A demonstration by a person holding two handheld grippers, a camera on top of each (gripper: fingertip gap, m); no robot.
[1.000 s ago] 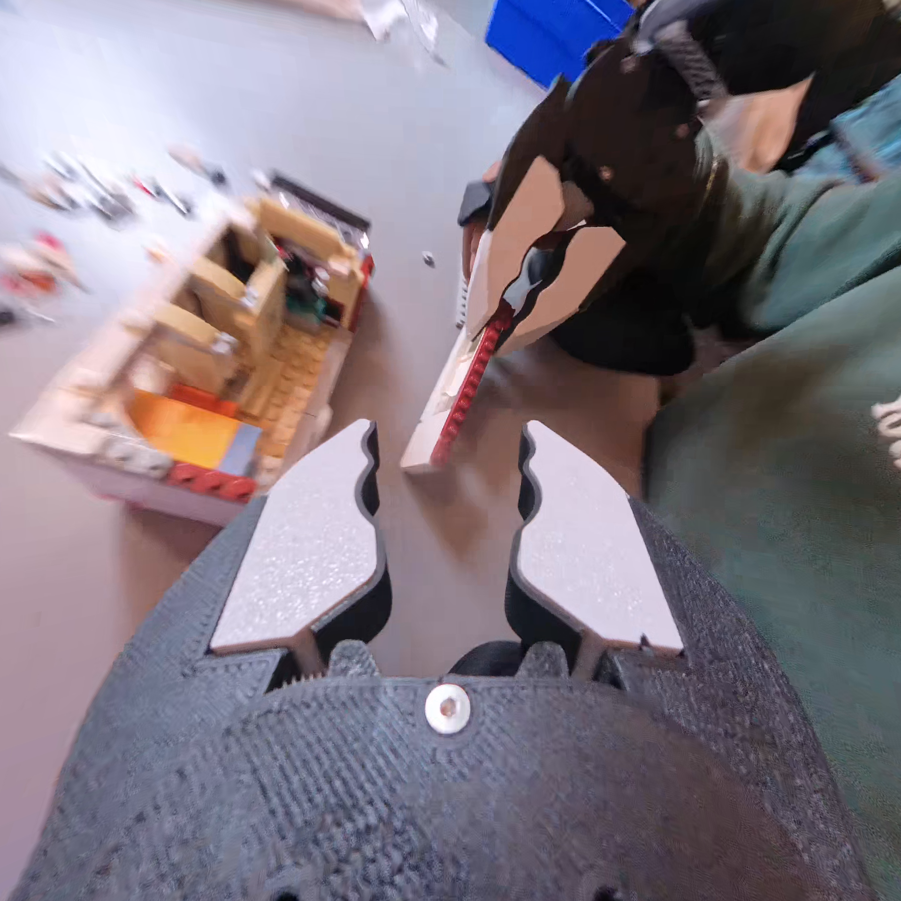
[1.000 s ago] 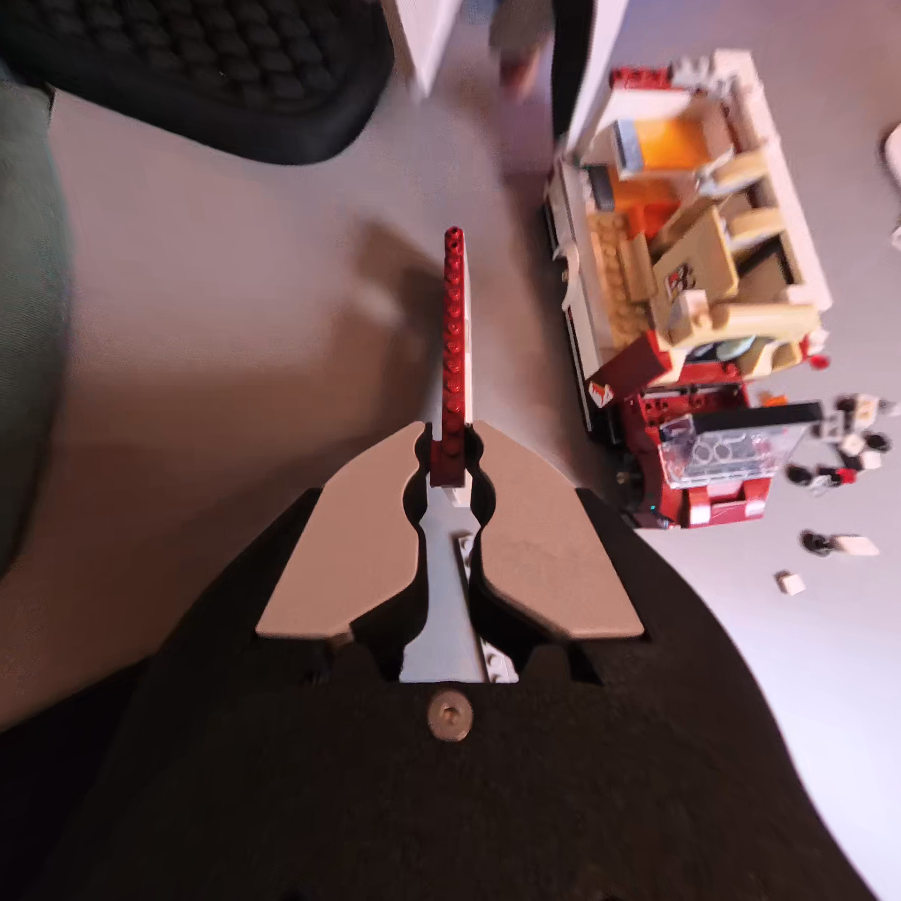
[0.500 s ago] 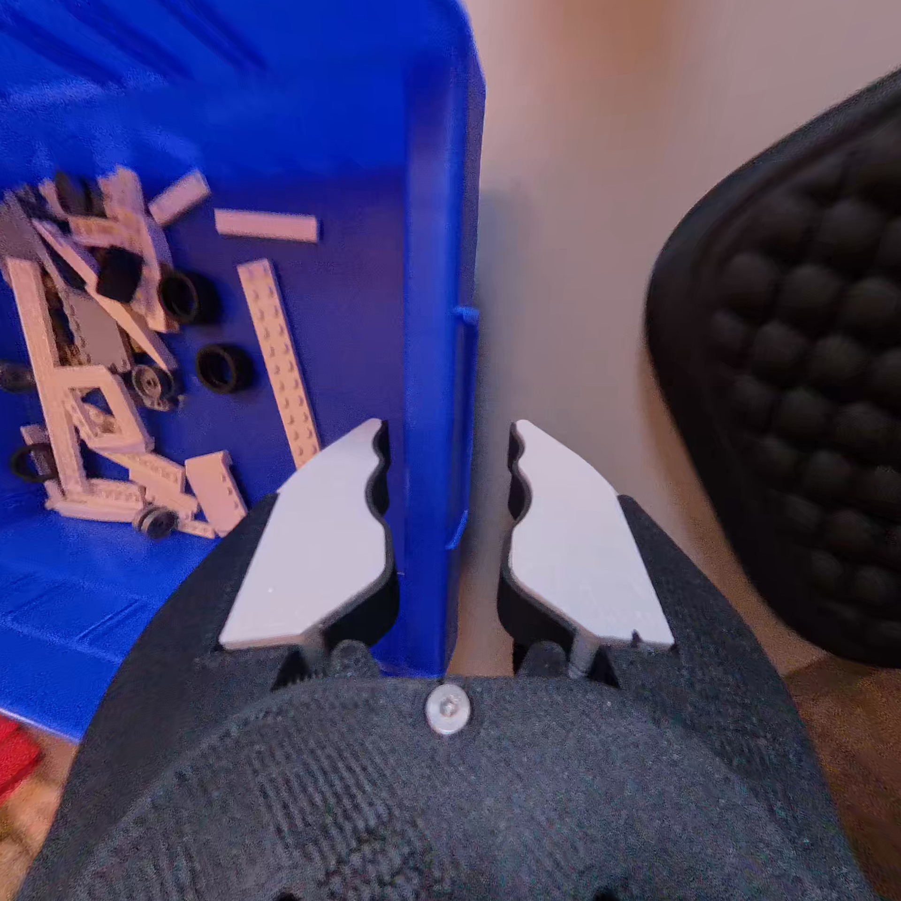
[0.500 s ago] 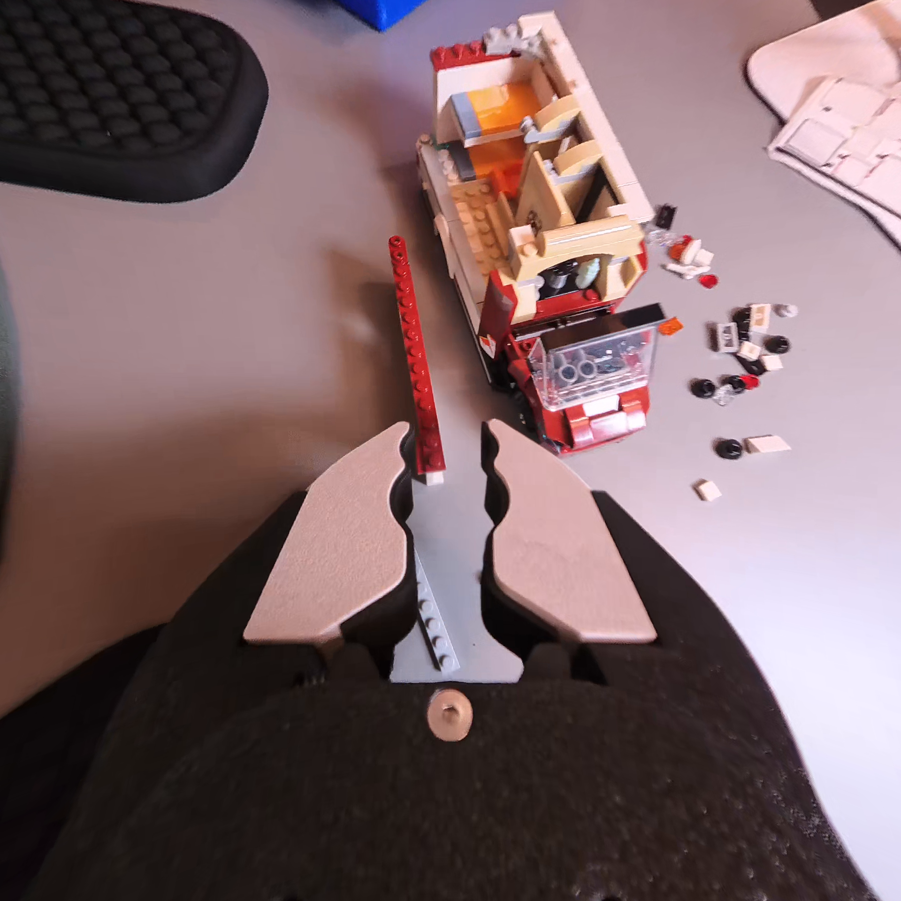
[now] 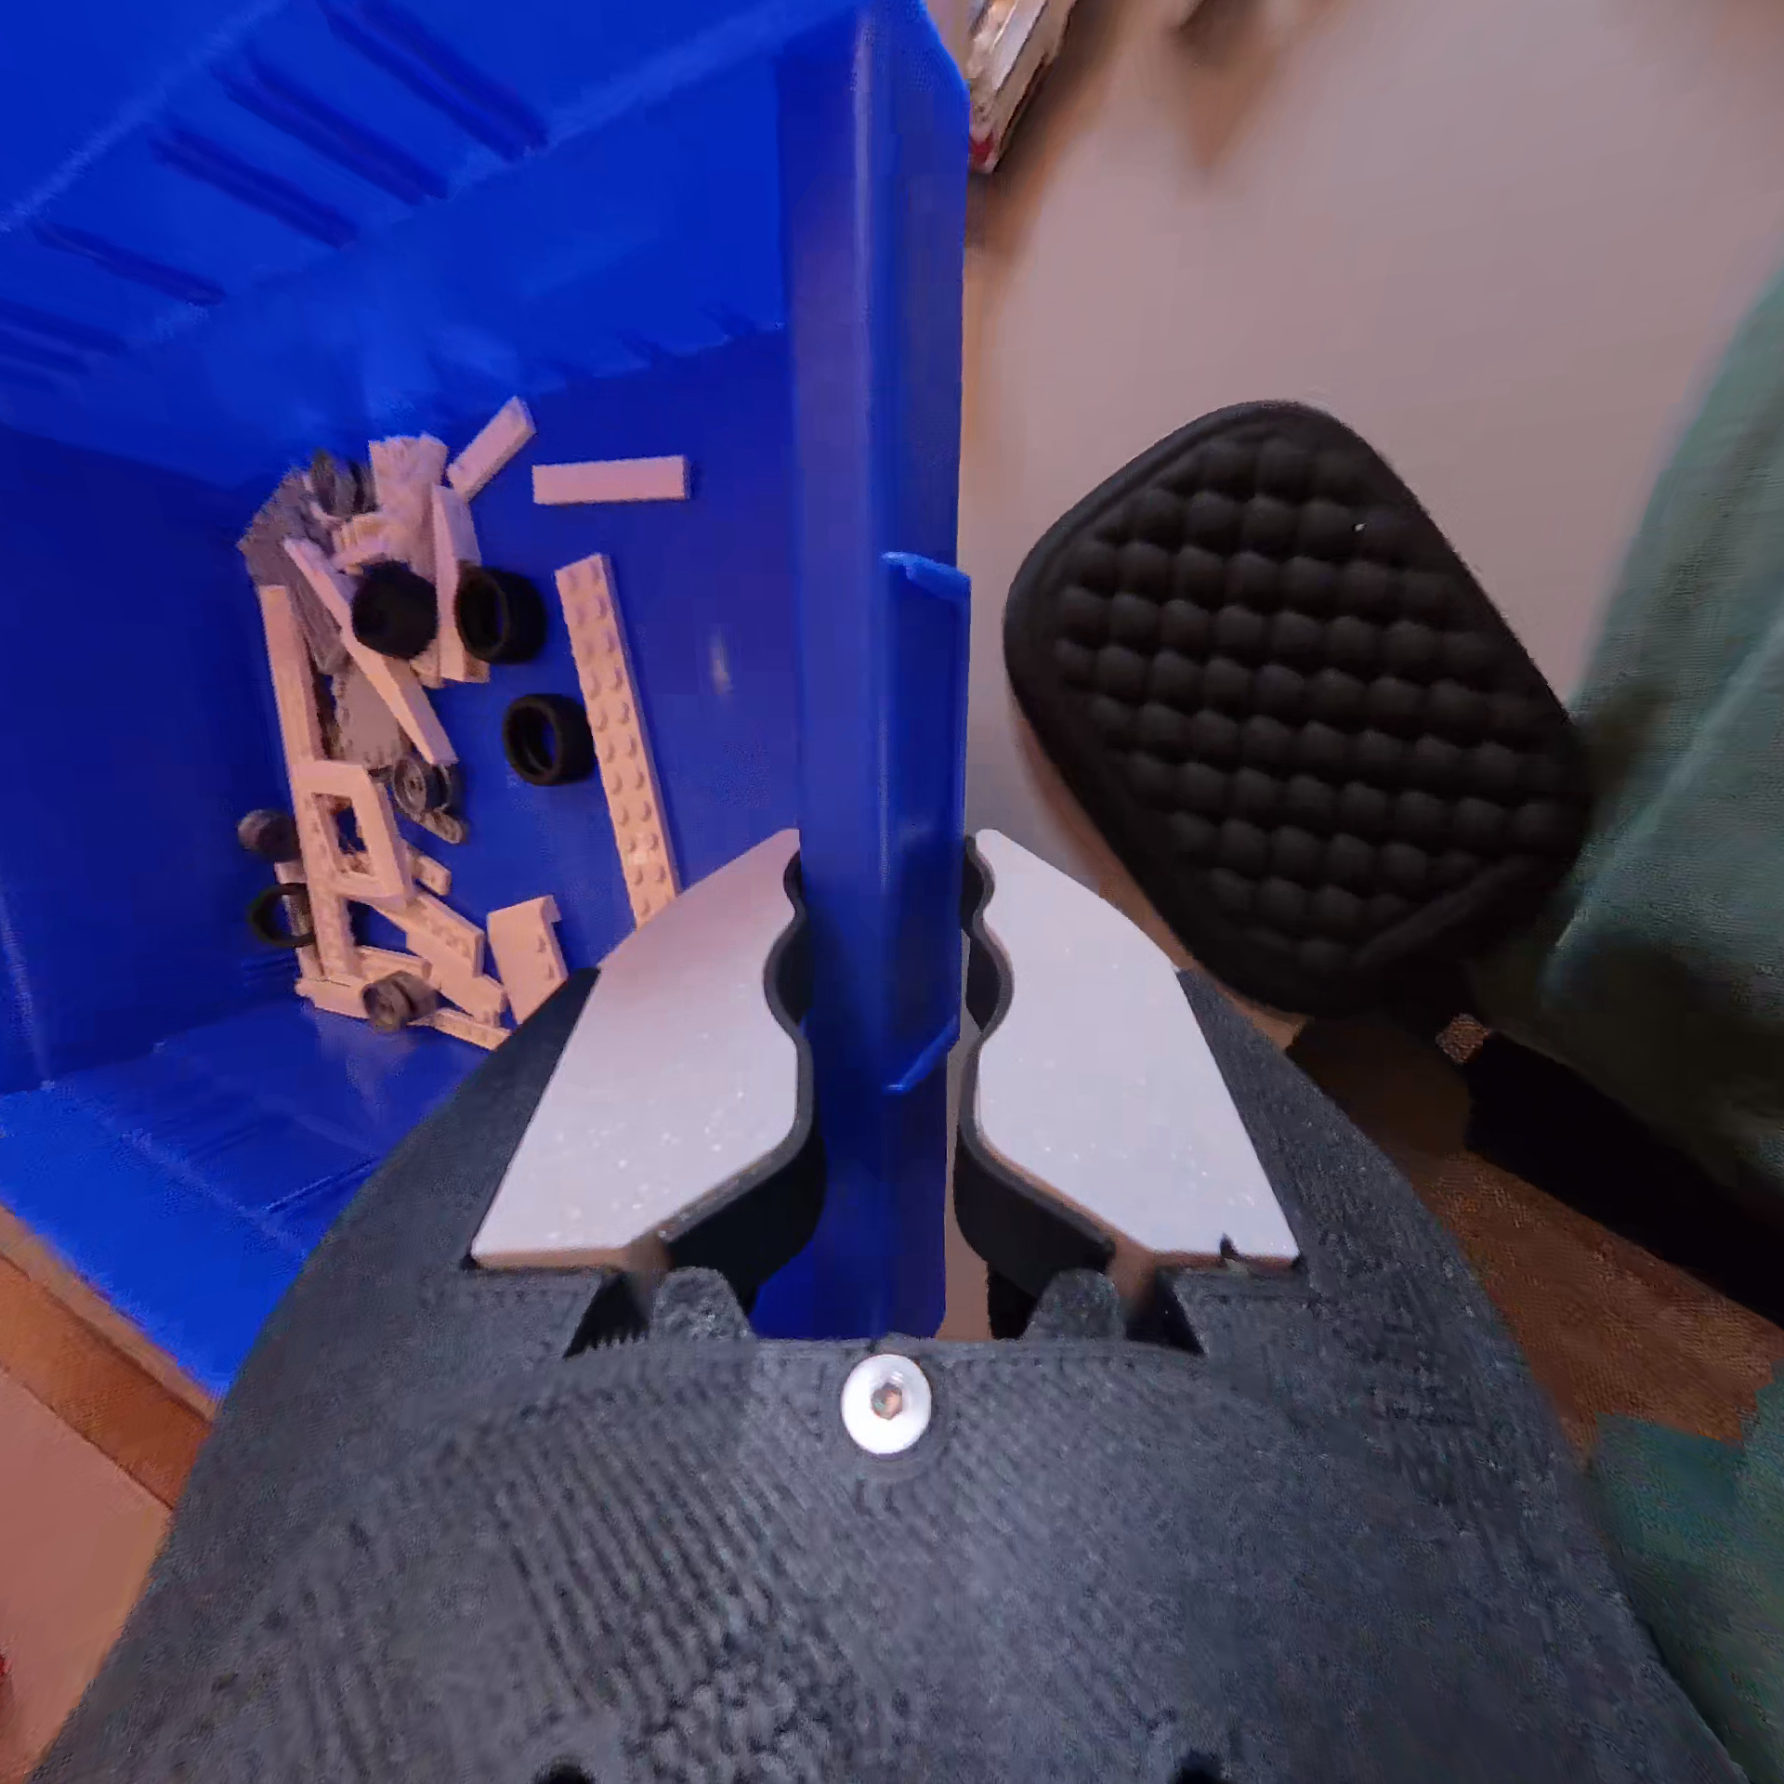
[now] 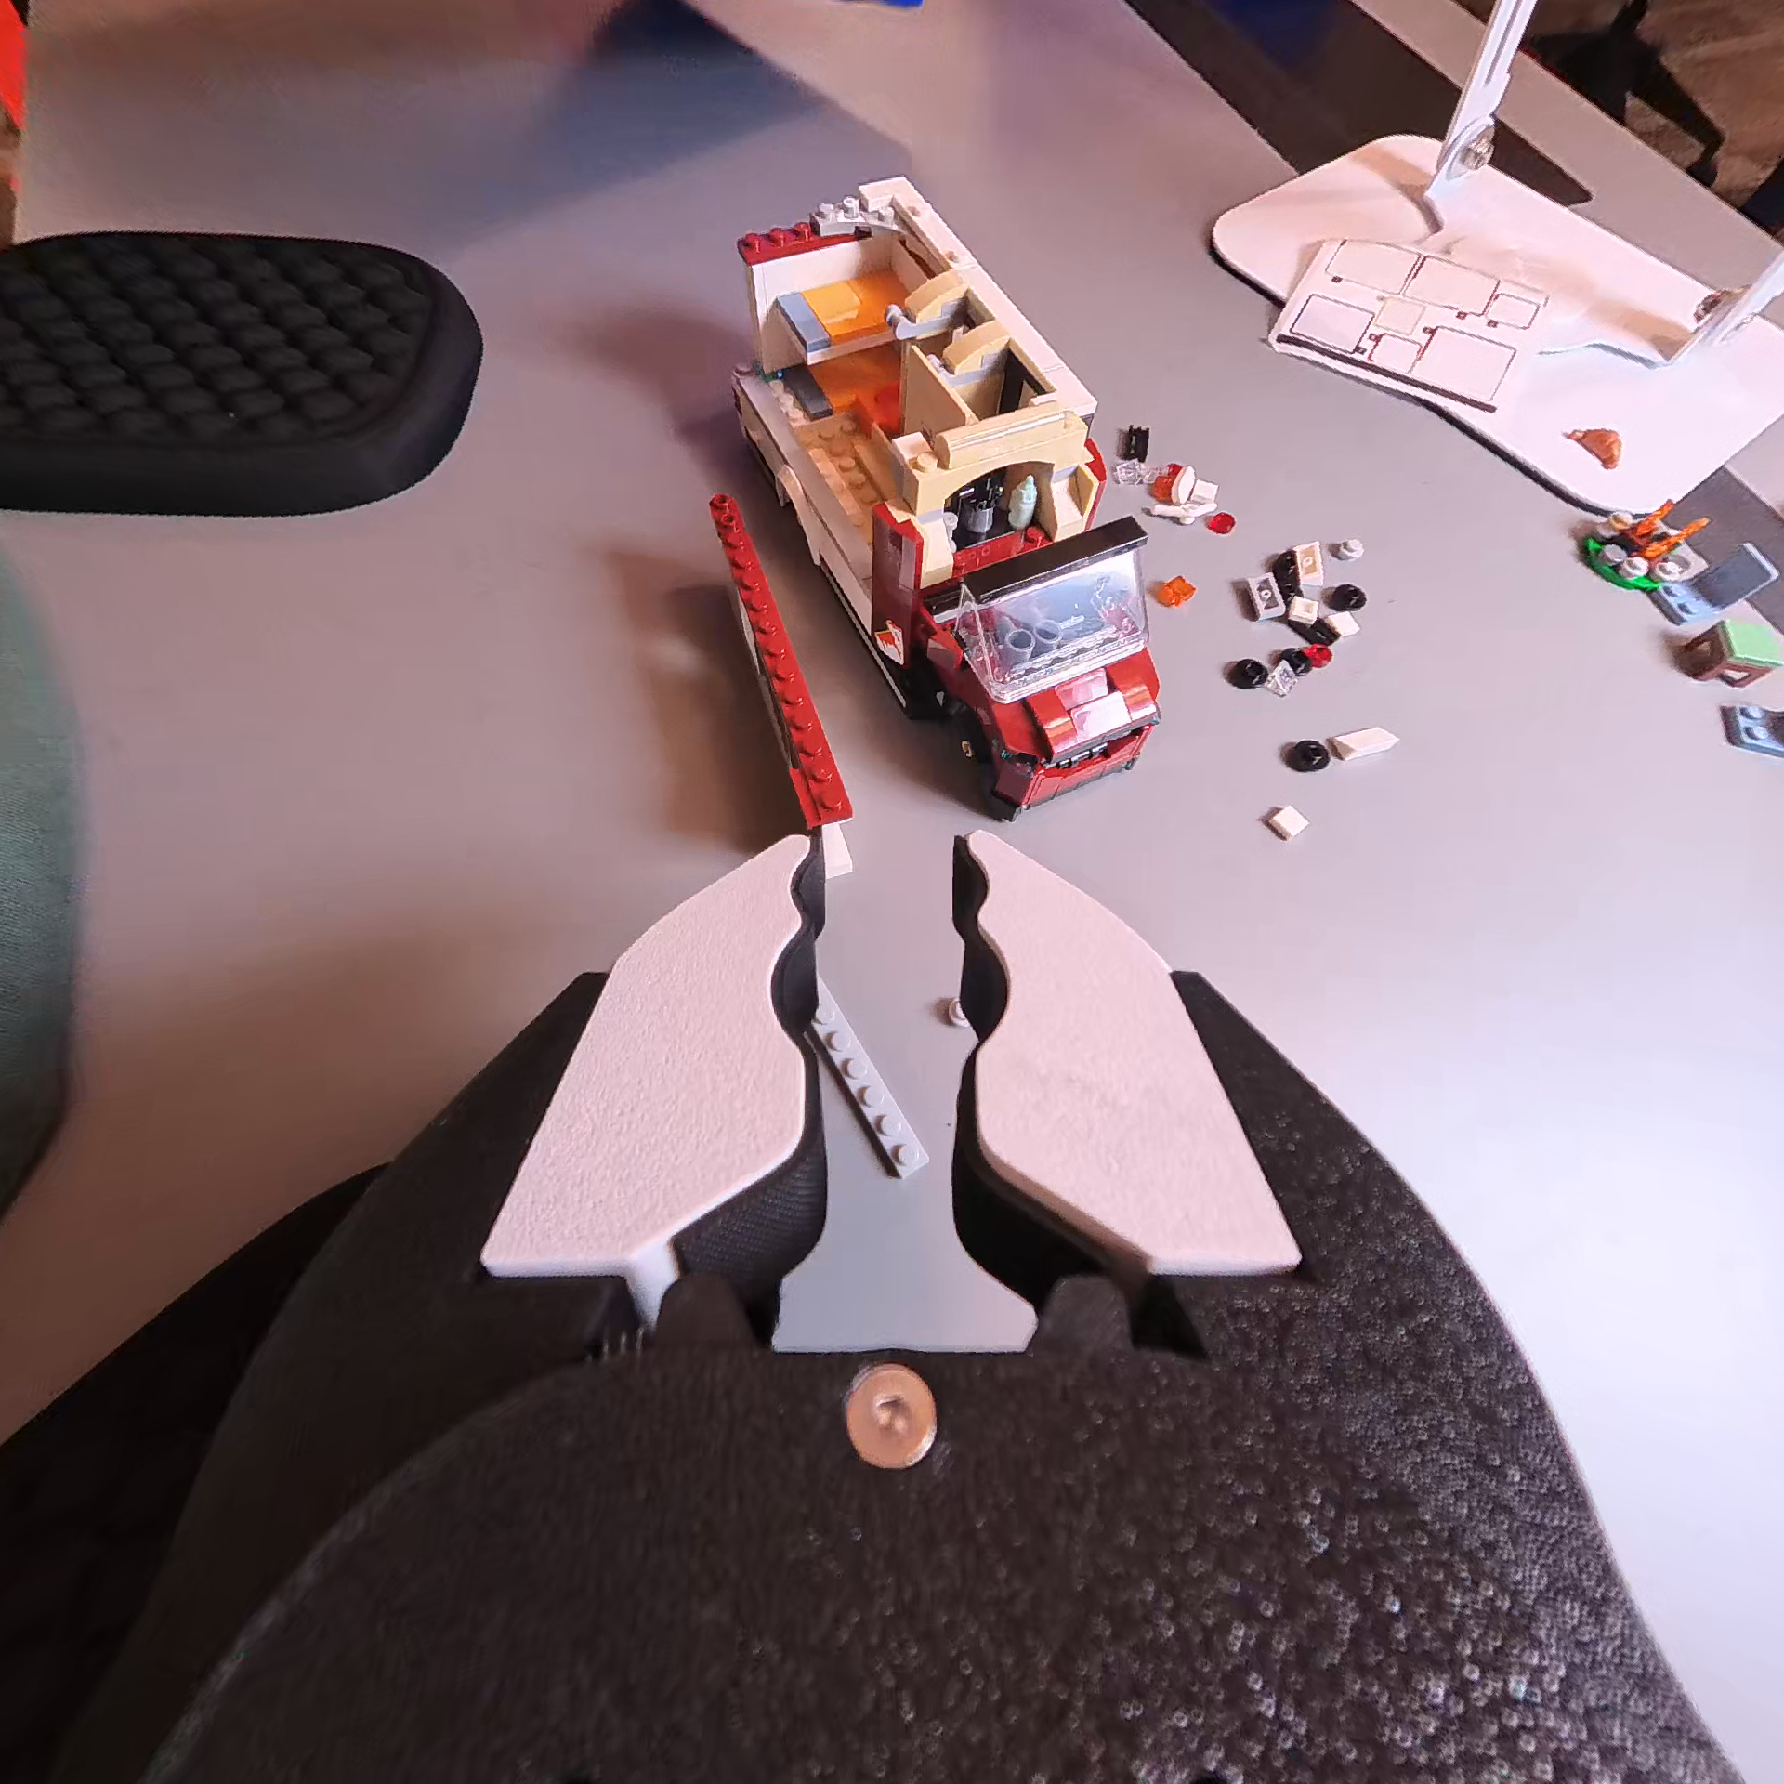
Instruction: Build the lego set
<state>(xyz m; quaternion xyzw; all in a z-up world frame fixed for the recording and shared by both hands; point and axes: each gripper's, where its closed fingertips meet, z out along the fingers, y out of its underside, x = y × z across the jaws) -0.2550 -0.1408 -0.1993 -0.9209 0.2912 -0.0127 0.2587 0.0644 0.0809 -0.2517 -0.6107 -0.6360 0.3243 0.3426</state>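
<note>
In the left wrist view my left gripper (image 5: pixel 883 859) is shut on the upright side wall of a blue bin (image 5: pixel 869 483); the wall fills the space between both pads. Inside the bin lie several pale plates and black tyres (image 5: pixel 386 772). In the right wrist view my right gripper (image 6: pixel 883 854) is open and holds nothing. A long red-and-white brick panel (image 6: pixel 777 666) lies on the grey table just ahead of its left fingertip. A small grey plate (image 6: pixel 864 1091) and a tiny stud (image 6: pixel 954 1012) lie on the table under the open fingers.
A red and tan brick truck without a roof (image 6: pixel 965 502) stands ahead of the right gripper, with loose small parts (image 6: pixel 1294 618) to its right. A white stand base with a sheet (image 6: pixel 1448 290) is at the far right. A black bumpy cushion (image 6: pixel 212 367) also shows in the left wrist view (image 5: pixel 1284 705). The grippers' ends are close to 40 cm from one another. The small grey plate (image 6: pixel 864 1091) lies some 7 cm from my right tips, 45 cm from my left tips.
My left gripper swung from the table to the blue bin and closed on its wall. My right gripper opened, let go of the red-and-white panel, and drew back from it.
</note>
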